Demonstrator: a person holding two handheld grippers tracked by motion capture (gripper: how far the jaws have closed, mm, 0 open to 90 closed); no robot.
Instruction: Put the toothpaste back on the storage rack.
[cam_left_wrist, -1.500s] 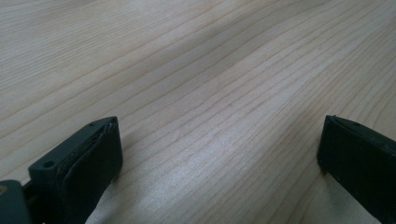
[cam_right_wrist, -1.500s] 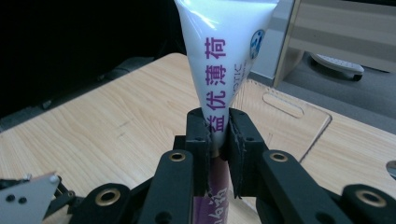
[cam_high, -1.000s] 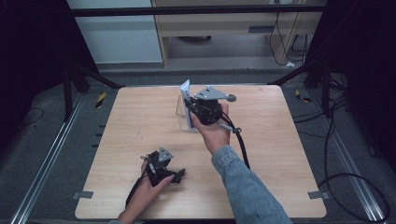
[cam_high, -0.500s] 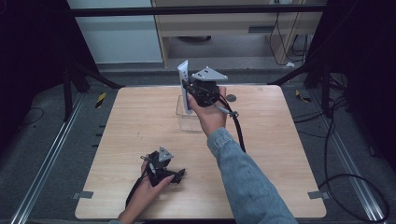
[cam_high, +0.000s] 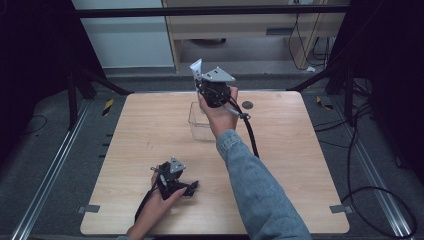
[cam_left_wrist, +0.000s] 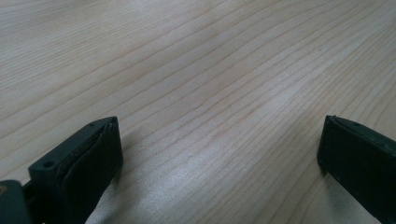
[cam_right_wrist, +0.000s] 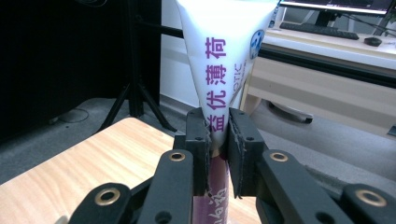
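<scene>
My right gripper (cam_right_wrist: 217, 140) clamps the white tube (cam_right_wrist: 224, 56) — raised above the clear box (cam_high: 201, 121); my left gripper (cam_left_wrist: 219, 154) gapes, holding nothing.

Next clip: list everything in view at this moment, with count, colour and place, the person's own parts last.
White squeezable tube with purple lettering: one, clamped upright in the right claw, above the table's far edge.
Clear plastic box: one, transparent, far middle of the table.
Small dark round disc: one, far side, right of the box.
Light wooden table: one.
Left claw: black, jaws wide open, low over the near left of the table.
Right claw: black, shut on the tube.
Denim sleeve: blue, right arm.
</scene>
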